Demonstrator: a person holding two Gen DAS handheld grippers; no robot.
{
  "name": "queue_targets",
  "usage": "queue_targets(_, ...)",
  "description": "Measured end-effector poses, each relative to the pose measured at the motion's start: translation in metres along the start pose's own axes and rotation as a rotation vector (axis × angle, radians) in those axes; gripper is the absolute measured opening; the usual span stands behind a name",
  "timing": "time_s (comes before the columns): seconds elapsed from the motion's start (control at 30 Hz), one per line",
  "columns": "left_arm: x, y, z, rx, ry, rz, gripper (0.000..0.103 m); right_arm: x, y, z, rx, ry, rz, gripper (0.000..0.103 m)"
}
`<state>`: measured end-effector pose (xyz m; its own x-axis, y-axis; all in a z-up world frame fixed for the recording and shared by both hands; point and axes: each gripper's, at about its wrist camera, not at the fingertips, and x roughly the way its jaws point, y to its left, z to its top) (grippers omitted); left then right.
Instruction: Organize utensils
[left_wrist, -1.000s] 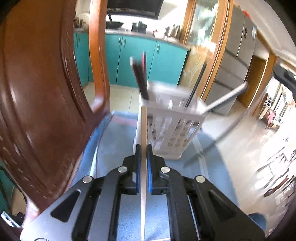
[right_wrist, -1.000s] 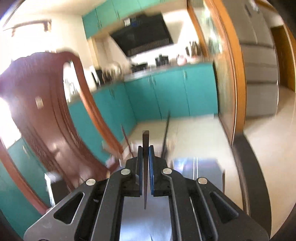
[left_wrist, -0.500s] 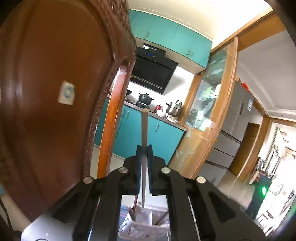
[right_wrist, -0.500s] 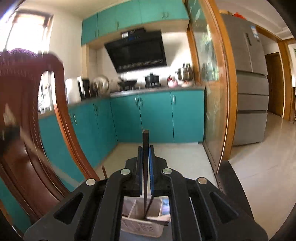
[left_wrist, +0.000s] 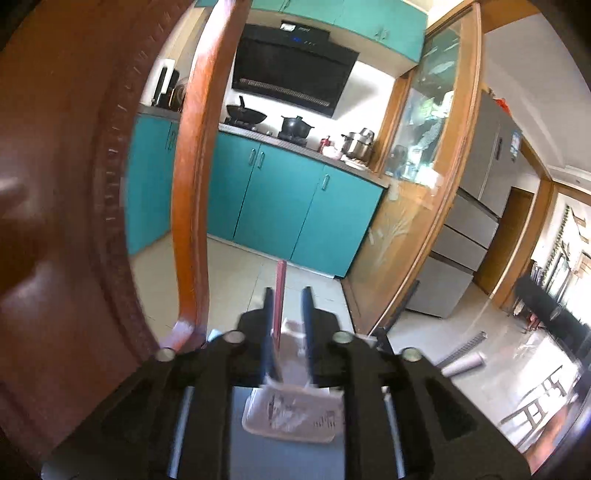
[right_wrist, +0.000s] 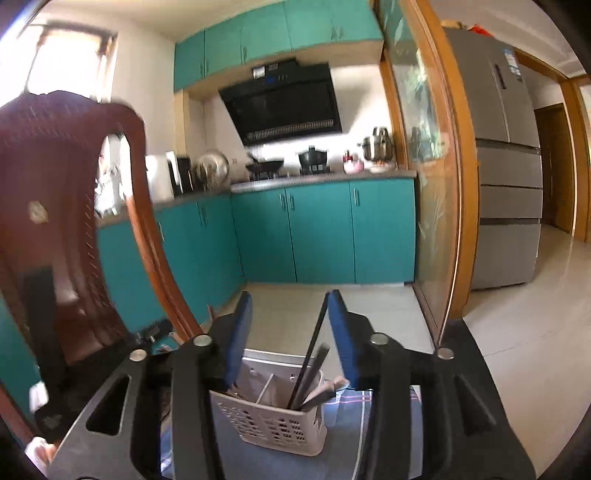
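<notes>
Left gripper (left_wrist: 287, 295): fingers parted, aimed level across the kitchen floor and tipped slightly down, so the basket lies below and just ahead of the tips.
Red chopstick (left_wrist: 279, 295): upright between the left fingers, long axis vertical, top end pointing up past the fingertips; it lies against the left finger (left_wrist: 268, 317), with a clear gap to the right one (whether it is loose or resting there I cannot tell).
Basket, left view (left_wrist: 291, 417): white, slotted, blurred, directly under the open jaws; the chopstick's lower end drops toward it, but where it ends is hidden.
Right gripper (right_wrist: 290, 302): fingers spread wide, nothing between them, aimed forward and a little down over the basket.
Basket, right view (right_wrist: 273, 424): pale slotted plastic, just below and ahead of the right fingertips, standing on a blue cloth (right_wrist: 347, 443).
Dark chopsticks (right_wrist: 308, 369): two long dark sticks standing in the basket's right compartment, long axes steep, leaning up and to the right, tops reaching toward the right finger (right_wrist: 338, 332) (touching it or merely in front, I cannot tell).
Pale utensils (right_wrist: 325, 389): light handles leaning out over the basket's right rim, low and to the right; a thin pale stick (right_wrist: 265, 387) tilts in the middle compartment.
Chair (left_wrist: 92, 184): carved brown wooden back, close on the left of both grippers.
Cabinets (right_wrist: 321, 232): teal doors well ahead of both grippers.
</notes>
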<state>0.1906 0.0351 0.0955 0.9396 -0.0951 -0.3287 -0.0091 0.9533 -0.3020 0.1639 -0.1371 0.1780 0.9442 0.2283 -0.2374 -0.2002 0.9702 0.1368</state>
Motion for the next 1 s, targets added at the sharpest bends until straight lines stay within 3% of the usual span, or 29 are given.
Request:
queue_targets(0.07,-0.03,0.002,-0.013,0.023,-0.03,0.024,0.046,-0.036,-0.006,-0.004,0.014,-0.056,-0.006,0.069)
queue_targets(0.1,-0.046,0.002,-0.022,0.042,-0.044,0.039,0.05,-0.048,-0.009,-0.008,0.02,-0.069,-0.012,0.074)
queue_targets(0.17,-0.071,0.002,-0.039,0.088,-0.066,0.08,0.065,-0.073,-0.015,-0.027,0.022,-0.067,-0.031,0.083)
queue_targets(0.23,-0.096,0.003,-0.06,0.157,-0.093,0.129,0.072,-0.086,-0.015,-0.05,0.007,-0.028,-0.069,0.085)
queue_targets(0.33,-0.116,0.005,-0.088,0.215,-0.124,0.208,0.076,-0.096,-0.014,-0.084,-0.005,0.048,-0.116,0.086)
queue_targets(0.5,-0.139,0.019,-0.116,0.23,-0.079,0.184,0.082,-0.106,-0.005,-0.127,0.0,0.141,-0.169,0.091)
queue_targets(0.63,-0.158,0.019,-0.121,0.258,-0.112,0.156,0.091,-0.117,0.005,-0.144,0.009,0.13,-0.178,0.099)
queue_targets(0.77,-0.17,0.021,-0.125,0.275,-0.14,0.167,0.098,-0.122,0.018,-0.153,-0.04,0.131,-0.189,0.1)
queue_targets(1.0,-0.169,0.028,-0.125,0.239,-0.115,0.126,0.099,-0.132,0.036,-0.156,-0.12,0.085,-0.214,0.1)
